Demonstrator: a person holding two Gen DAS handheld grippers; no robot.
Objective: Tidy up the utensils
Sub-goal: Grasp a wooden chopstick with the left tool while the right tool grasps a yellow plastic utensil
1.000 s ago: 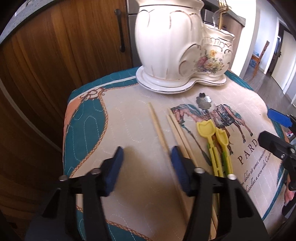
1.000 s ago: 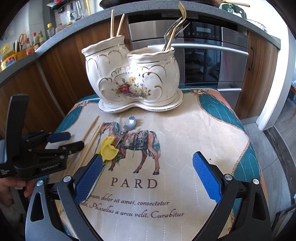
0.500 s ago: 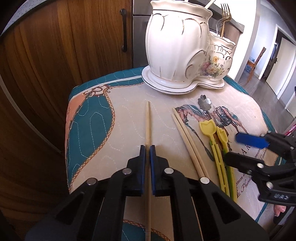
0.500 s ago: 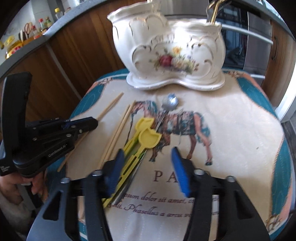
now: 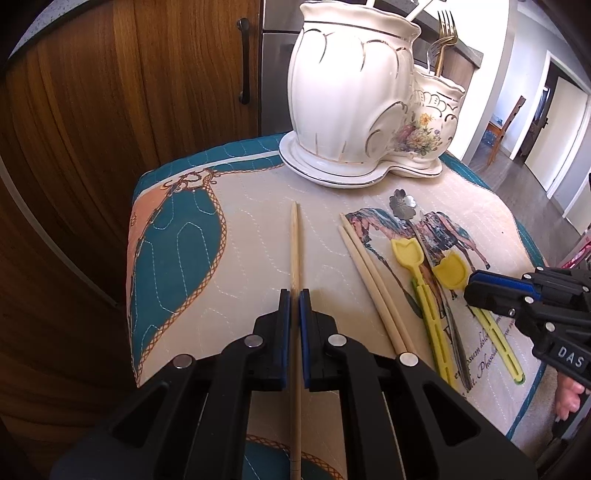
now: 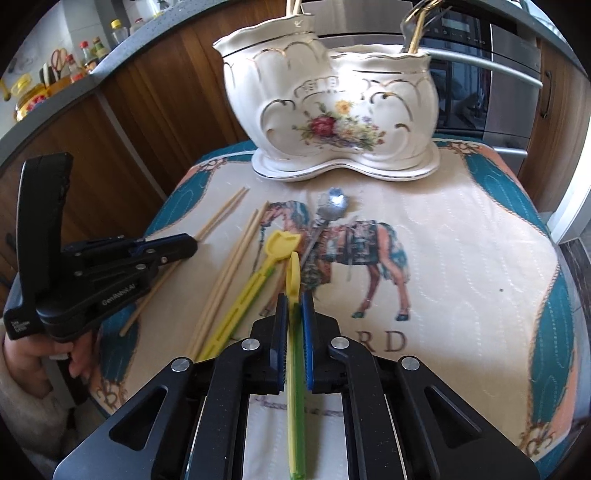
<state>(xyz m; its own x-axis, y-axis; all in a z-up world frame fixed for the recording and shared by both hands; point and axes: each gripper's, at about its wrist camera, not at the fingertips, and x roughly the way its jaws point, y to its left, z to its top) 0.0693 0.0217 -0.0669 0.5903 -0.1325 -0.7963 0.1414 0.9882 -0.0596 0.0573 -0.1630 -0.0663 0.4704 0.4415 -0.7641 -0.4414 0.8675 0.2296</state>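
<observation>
My left gripper (image 5: 294, 297) is shut on a single wooden chopstick (image 5: 294, 240) that lies on the printed mat (image 5: 240, 229). My right gripper (image 6: 294, 300) is closing its jaws on a yellow plastic utensil (image 6: 293, 273) with a tulip-shaped head; the pads press its handle and it stands on edge. A second yellow utensil (image 6: 258, 273), a pair of chopsticks (image 6: 236, 258) and a metal spoon (image 6: 332, 206) lie between the two grippers. The white ceramic two-part holder (image 6: 332, 110) stands at the back of the mat. The left gripper (image 6: 190, 247) shows at the left in the right wrist view.
Gold forks (image 5: 445, 40) stand in the holder's right compartment and chopstick ends (image 6: 293, 5) in its left one. Wooden cabinet doors (image 5: 129, 110) and an oven (image 6: 480, 74) are behind. The mat's edges drop off at left and front. A hand (image 6: 37, 354) holds the left gripper.
The left gripper closed on the single chopstick and stayed there. The right gripper moved left over the yellow utensils and closed on one, which now stands on edge.
</observation>
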